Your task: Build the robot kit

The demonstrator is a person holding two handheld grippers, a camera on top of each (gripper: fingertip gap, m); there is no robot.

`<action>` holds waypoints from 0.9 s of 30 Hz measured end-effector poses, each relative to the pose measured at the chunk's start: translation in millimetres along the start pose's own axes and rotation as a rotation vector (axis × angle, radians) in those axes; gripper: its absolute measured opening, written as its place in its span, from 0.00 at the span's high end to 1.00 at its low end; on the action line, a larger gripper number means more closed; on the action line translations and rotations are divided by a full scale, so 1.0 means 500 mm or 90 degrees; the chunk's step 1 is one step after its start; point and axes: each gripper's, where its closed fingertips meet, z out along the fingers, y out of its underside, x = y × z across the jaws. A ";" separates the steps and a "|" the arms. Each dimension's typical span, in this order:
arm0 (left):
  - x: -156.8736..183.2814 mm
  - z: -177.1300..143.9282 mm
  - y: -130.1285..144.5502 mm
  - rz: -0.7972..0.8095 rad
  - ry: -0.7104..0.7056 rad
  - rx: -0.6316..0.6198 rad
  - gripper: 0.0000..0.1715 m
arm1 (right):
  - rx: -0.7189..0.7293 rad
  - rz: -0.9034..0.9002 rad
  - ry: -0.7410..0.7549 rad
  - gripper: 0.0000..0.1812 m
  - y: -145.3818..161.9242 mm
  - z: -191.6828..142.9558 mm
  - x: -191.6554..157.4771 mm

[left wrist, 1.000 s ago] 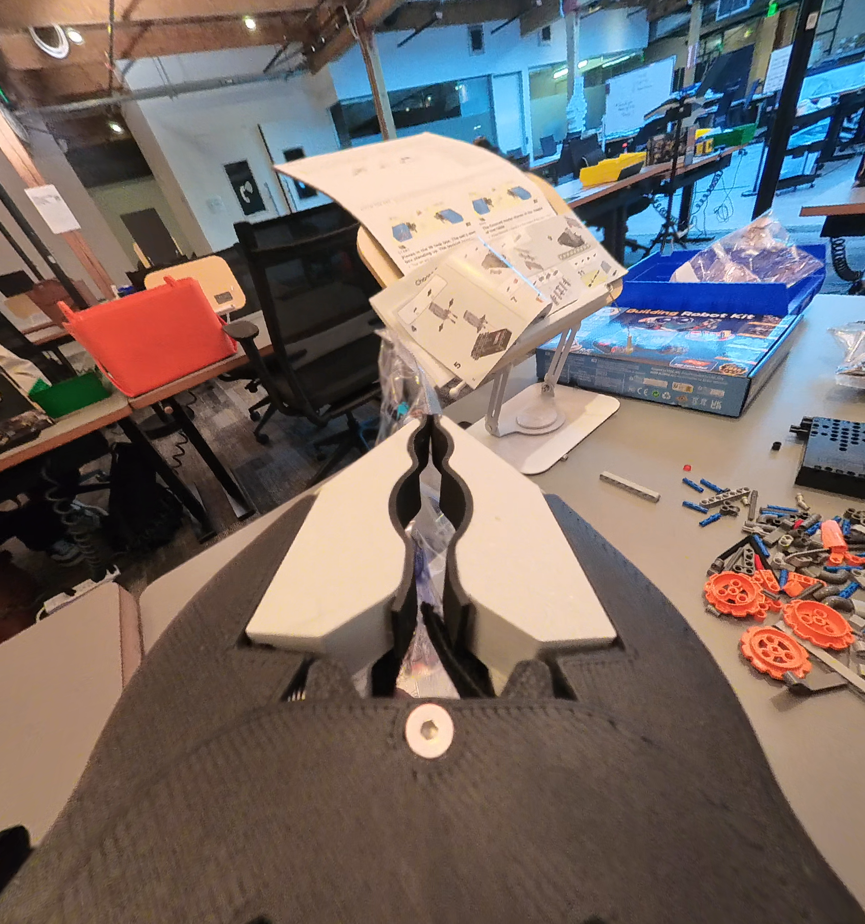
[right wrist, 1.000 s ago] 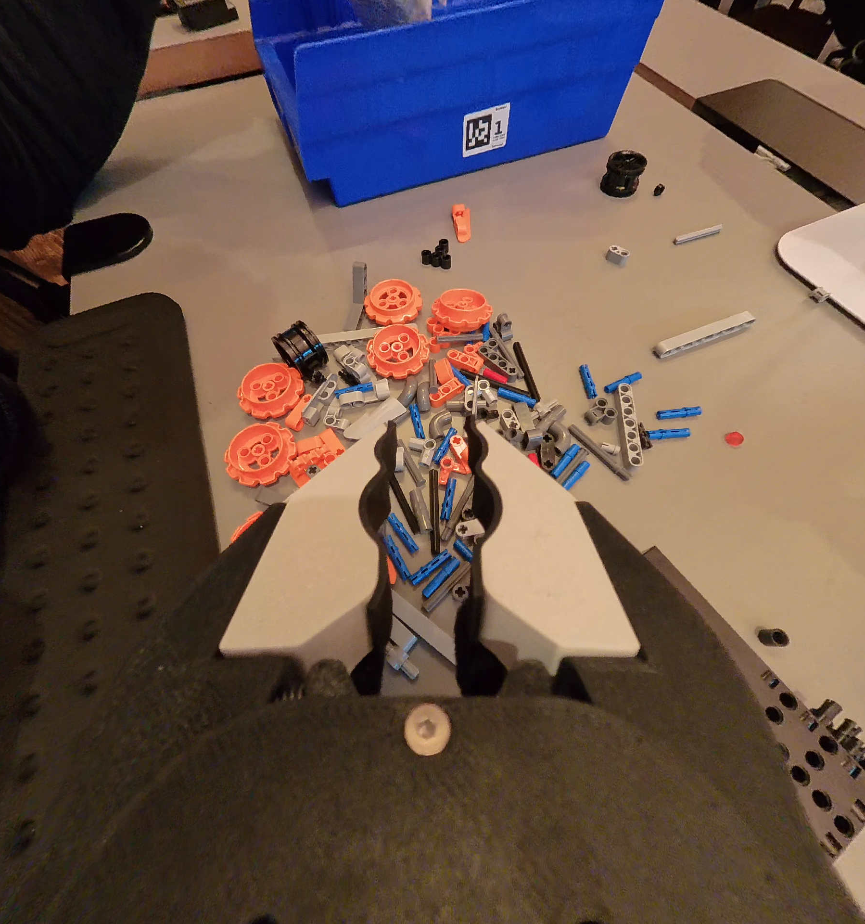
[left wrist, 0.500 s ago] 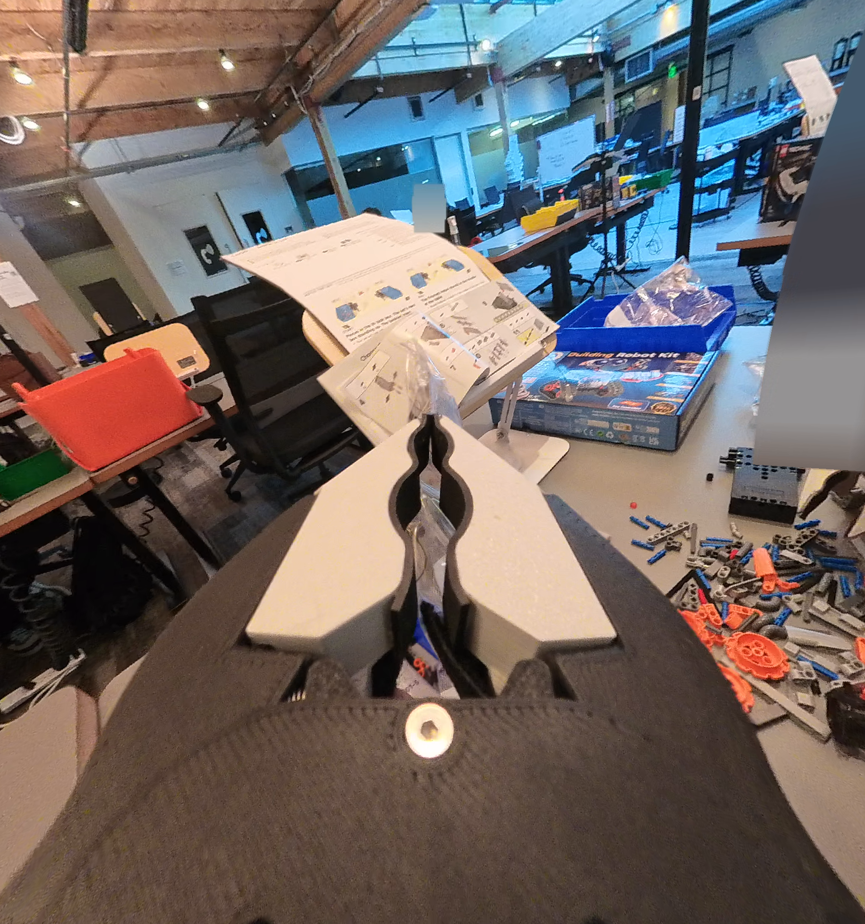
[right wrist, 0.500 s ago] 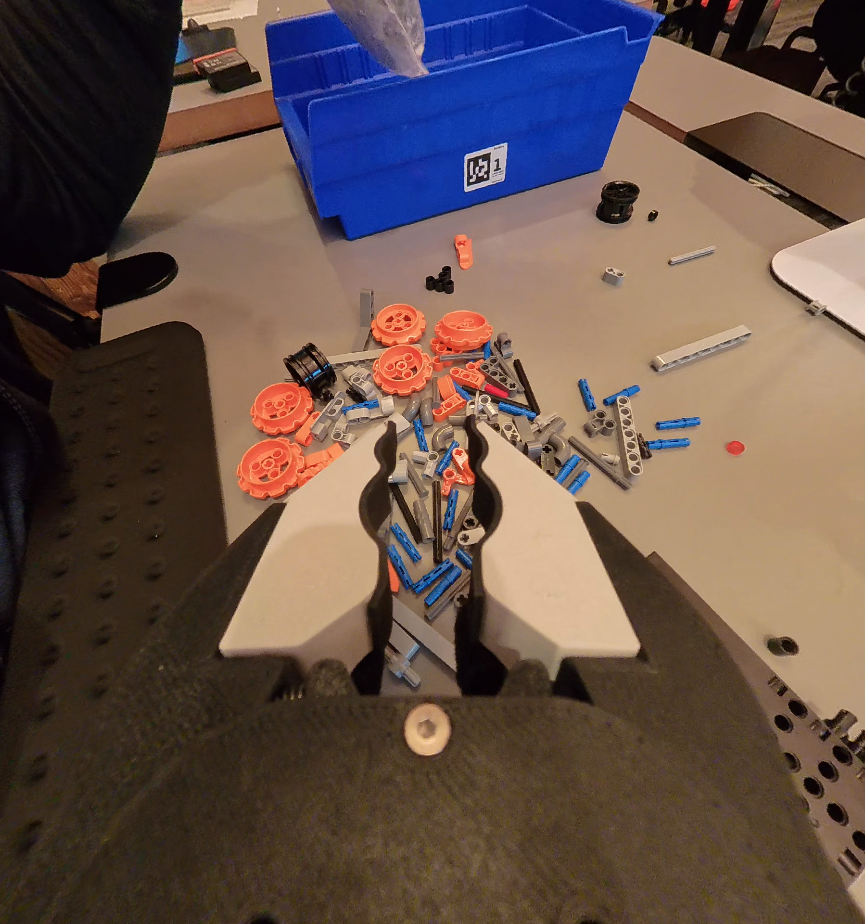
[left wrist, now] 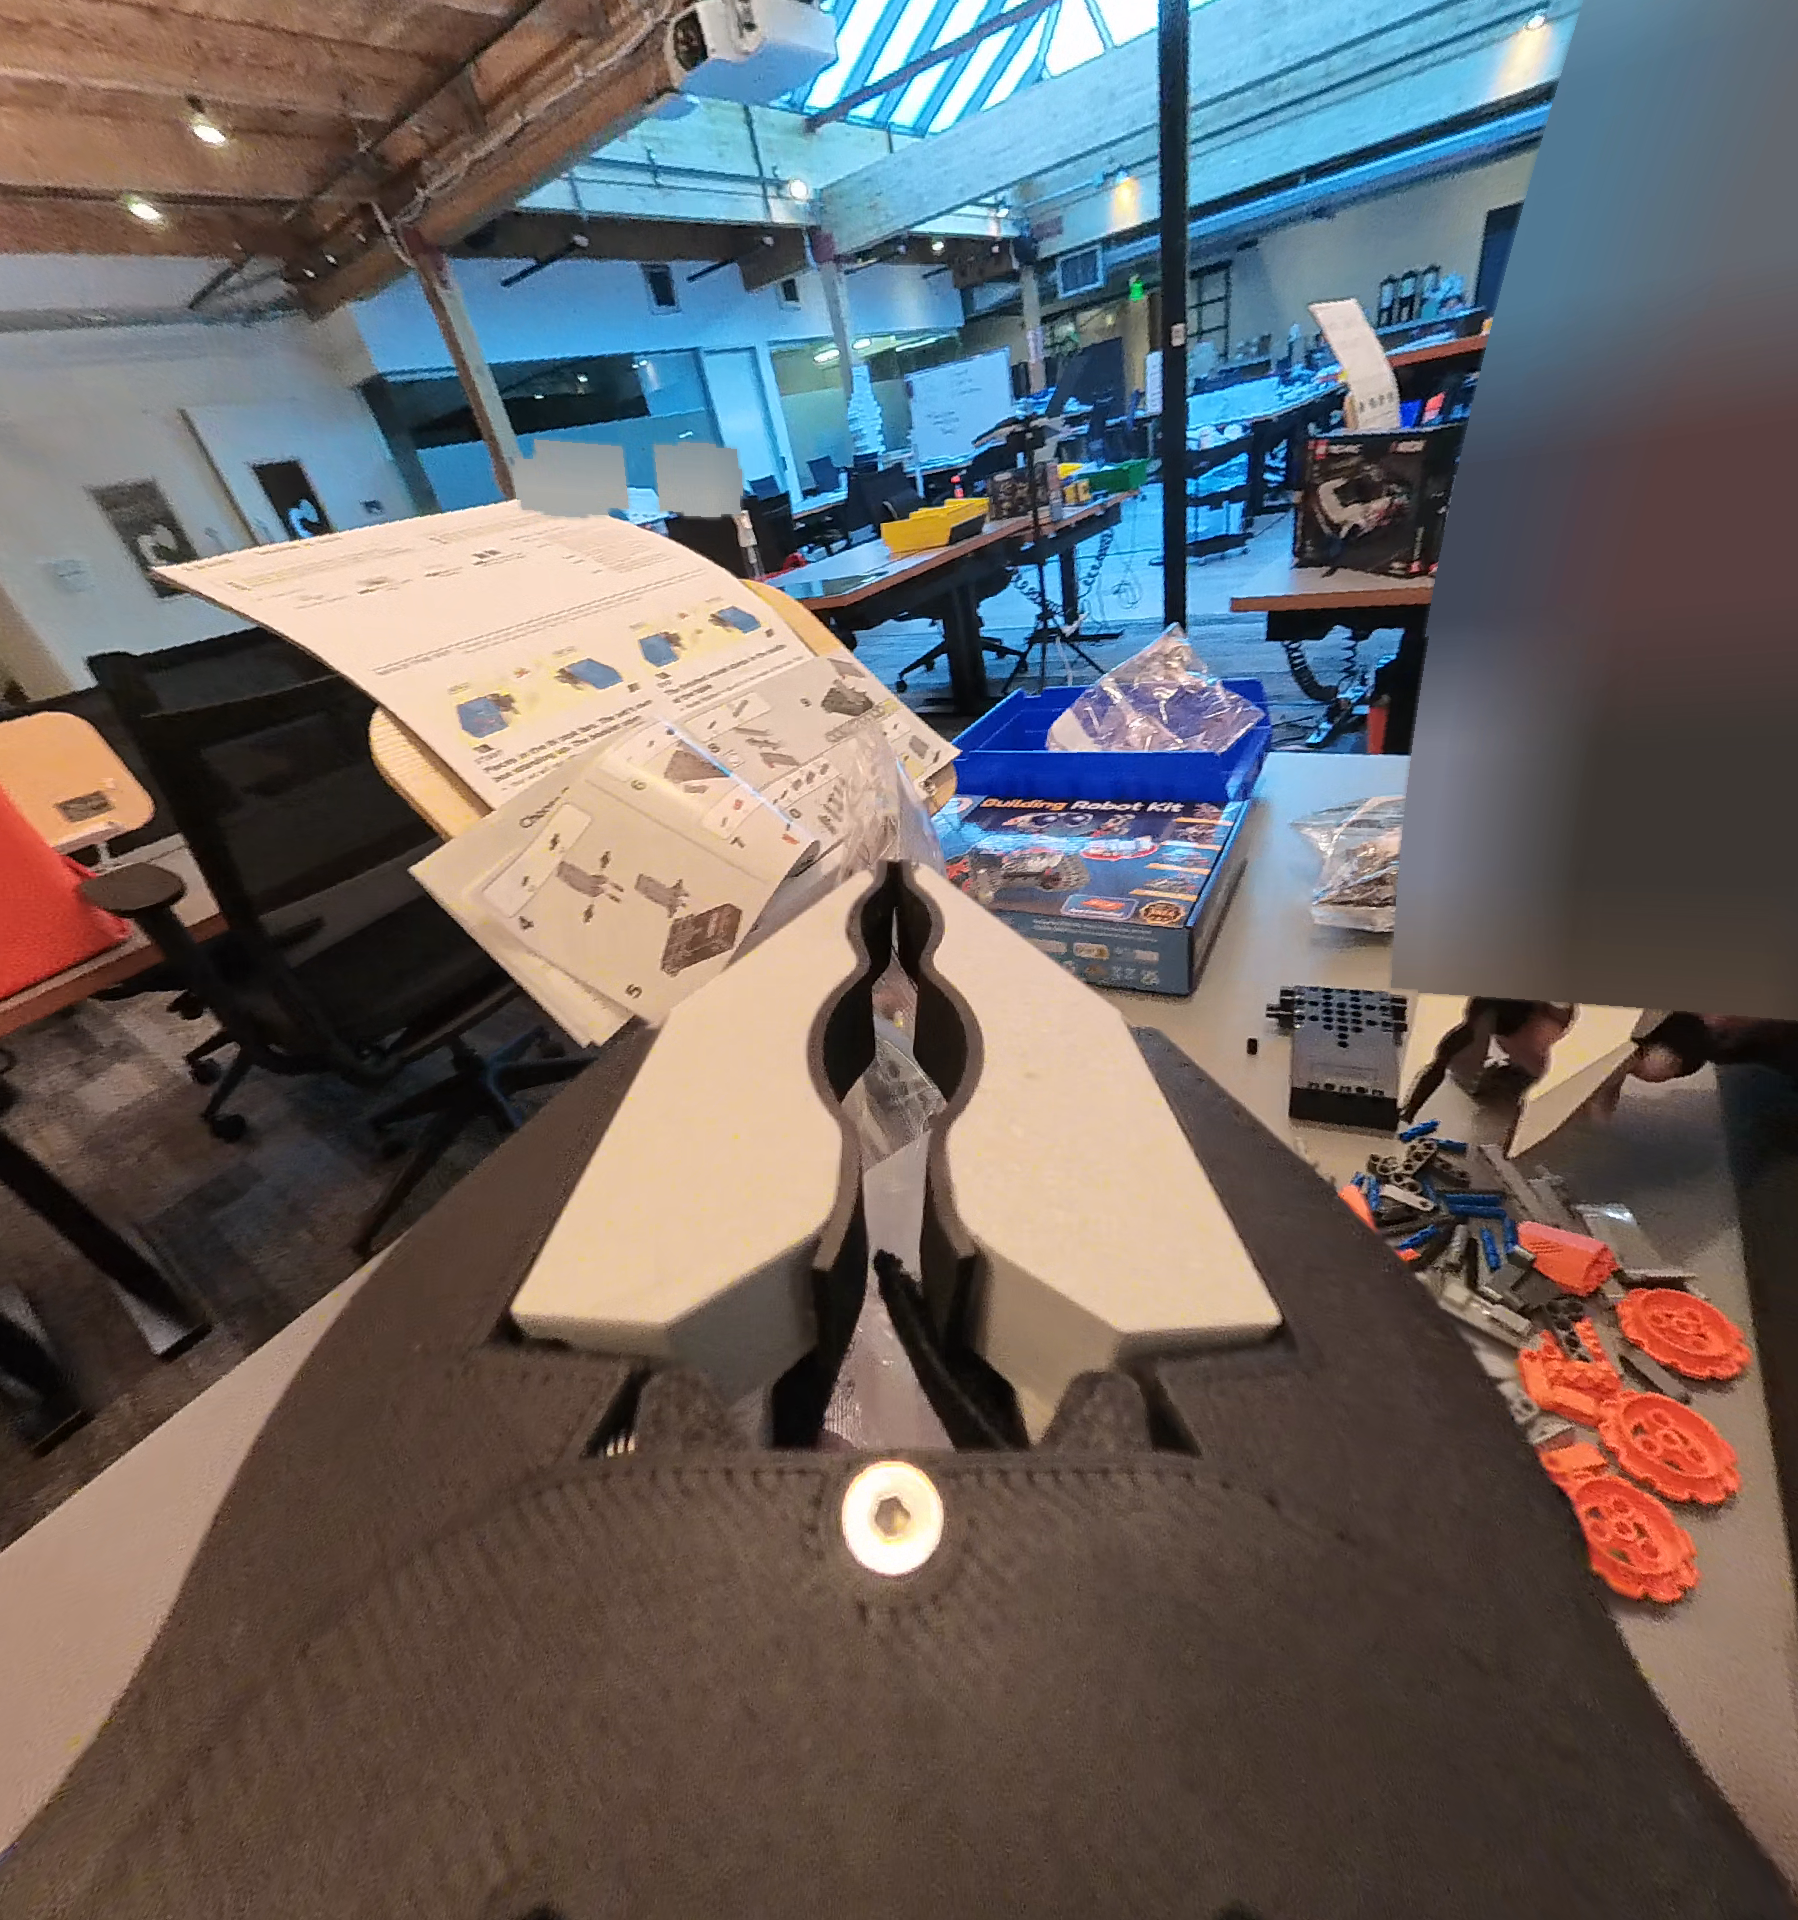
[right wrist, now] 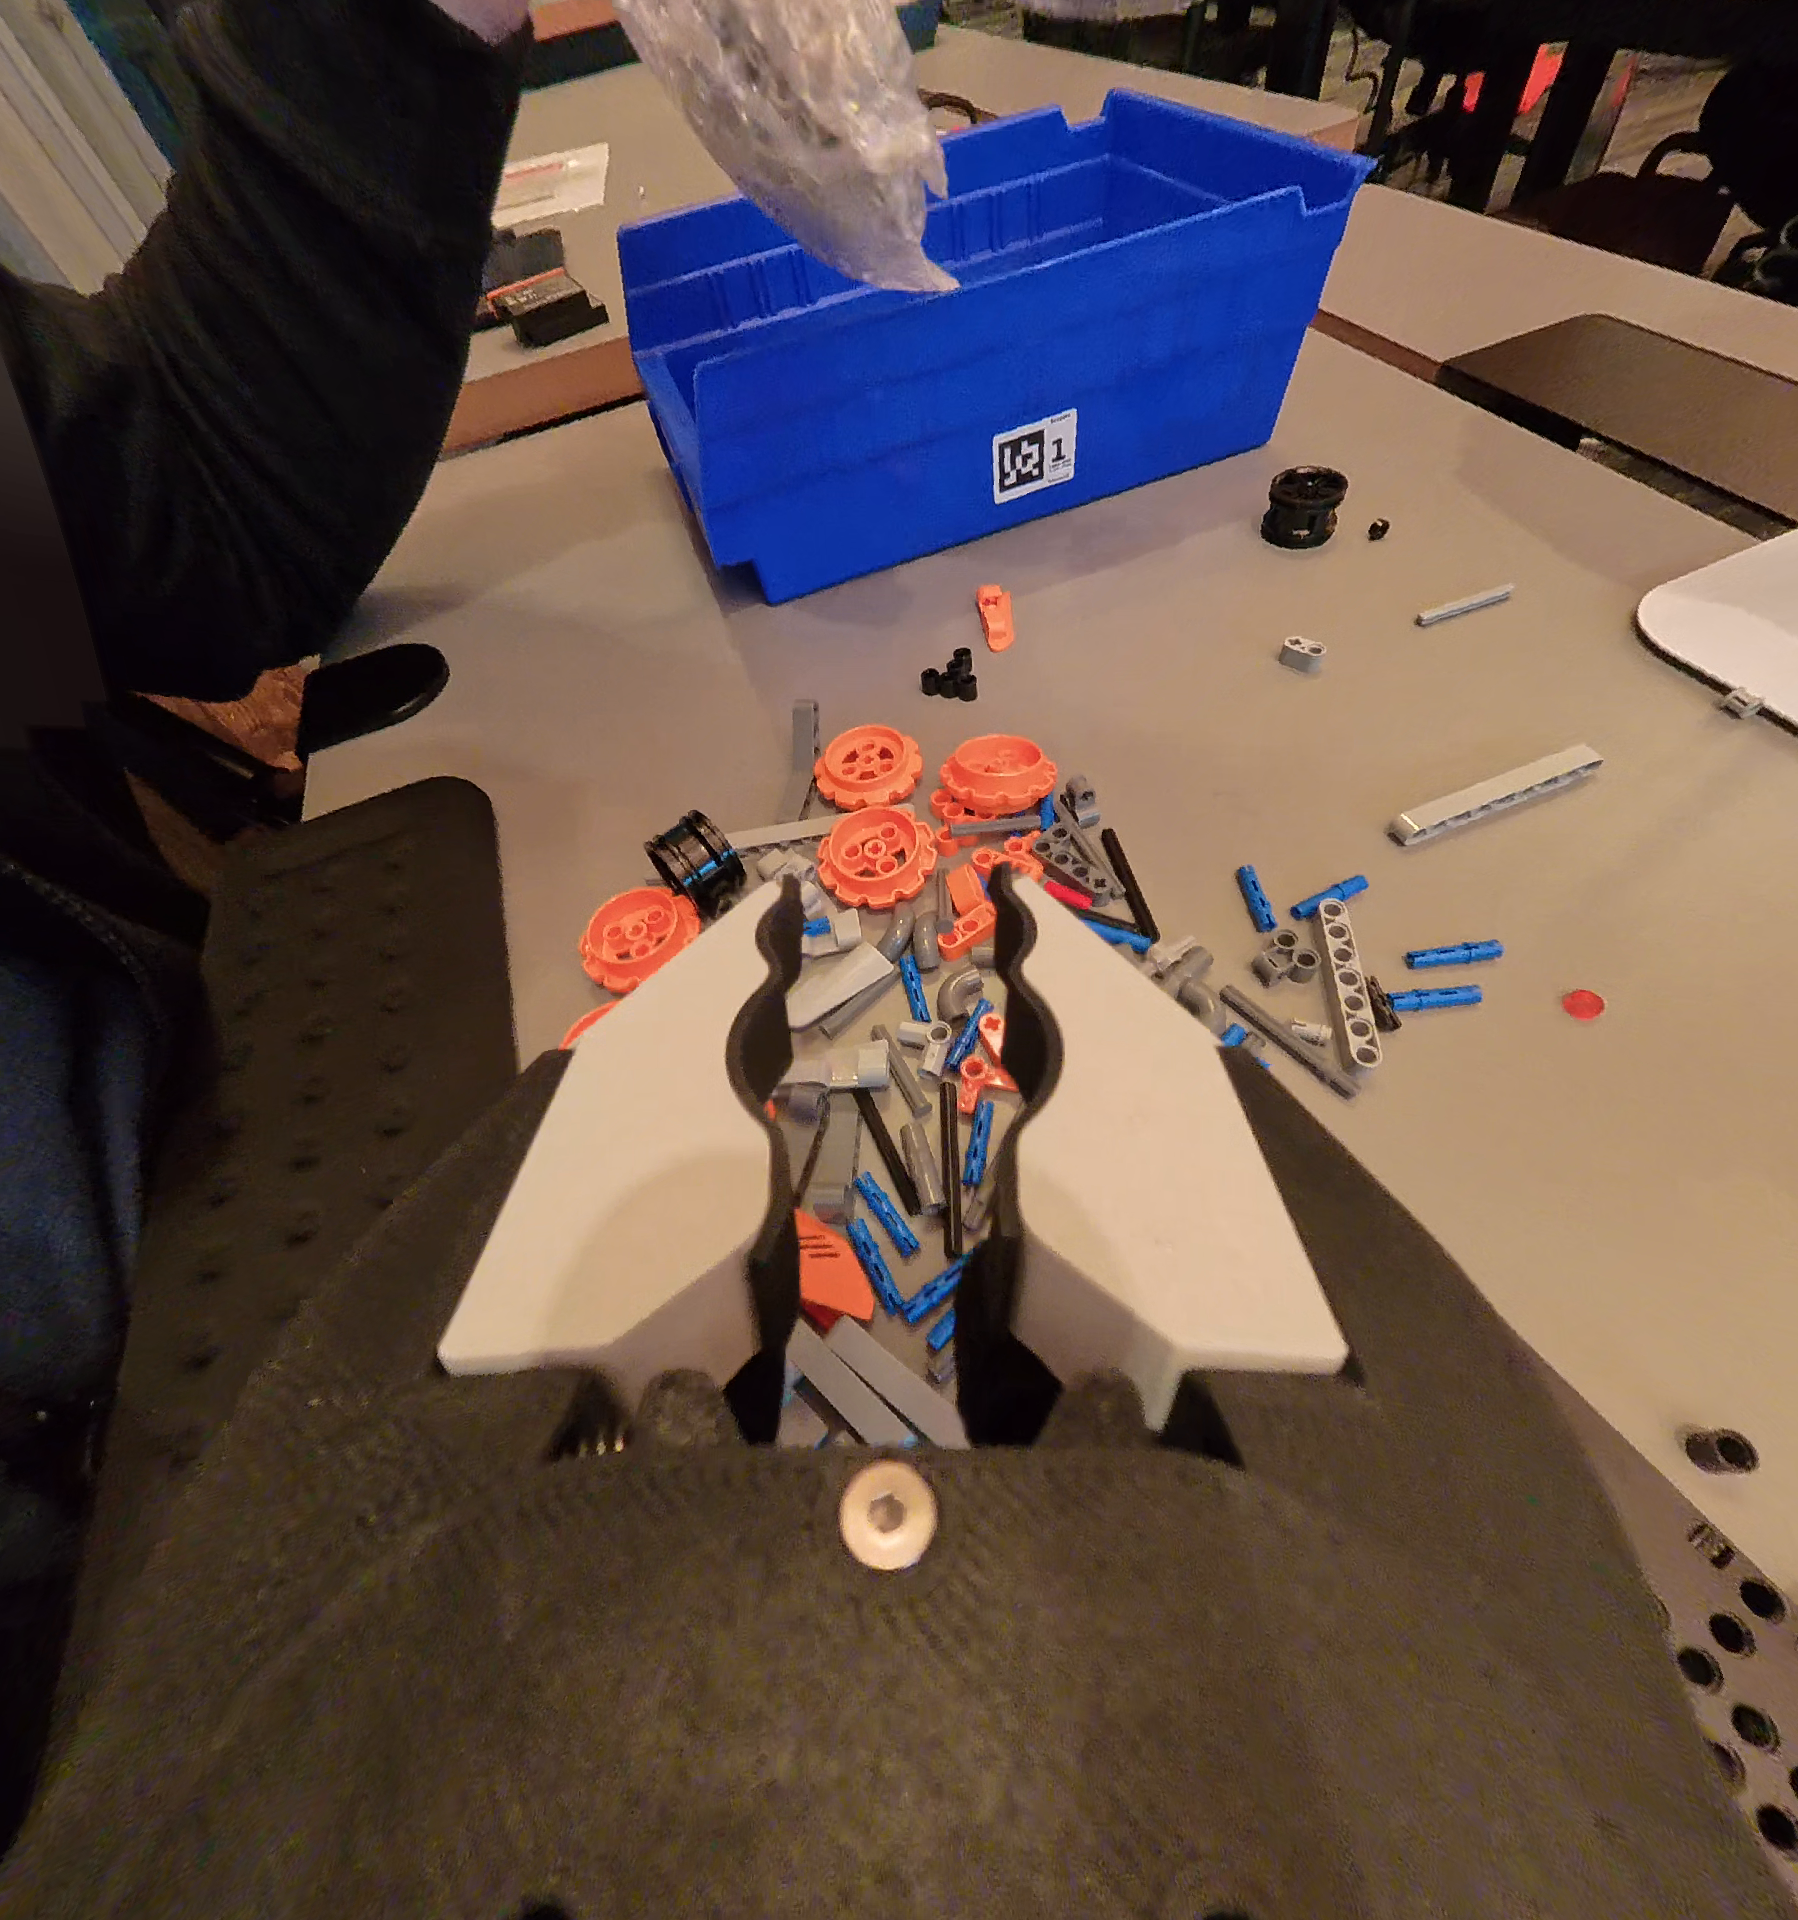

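The left gripper pinches a crinkly see-through bag of small parts. The right gripper hangs unclenched over the toy pieces.

Under the right gripper's spread fingers the loose parts pile crowds the table; right of them it lies bare, blue bin blocking ahead.

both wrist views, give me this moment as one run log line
left tongs: shut on clear plastic bag | right tongs: open, above building-brick pile | blue bin: behind pile
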 end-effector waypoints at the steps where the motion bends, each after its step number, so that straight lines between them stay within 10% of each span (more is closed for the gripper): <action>1: 0.005 0.005 0.000 -0.005 0.008 0.003 1.00 | 0.001 0.001 0.002 0.80 -0.003 0.002 0.000; 18: 0.174 0.093 -0.050 -0.134 0.275 0.070 1.00 | 0.259 0.168 -0.027 0.40 -0.255 0.056 0.148; 20: 0.187 0.108 -0.058 -0.166 0.308 0.090 1.00 | 0.308 0.216 -0.131 0.44 -0.276 0.065 0.130; 22: 0.177 0.128 -0.054 -0.207 0.307 0.101 1.00 | 0.358 0.223 -0.244 0.72 -0.292 0.050 0.092; 27: 0.126 0.165 -0.008 -0.299 0.269 0.098 1.00 | 0.411 0.236 -0.257 0.94 -0.291 0.011 0.101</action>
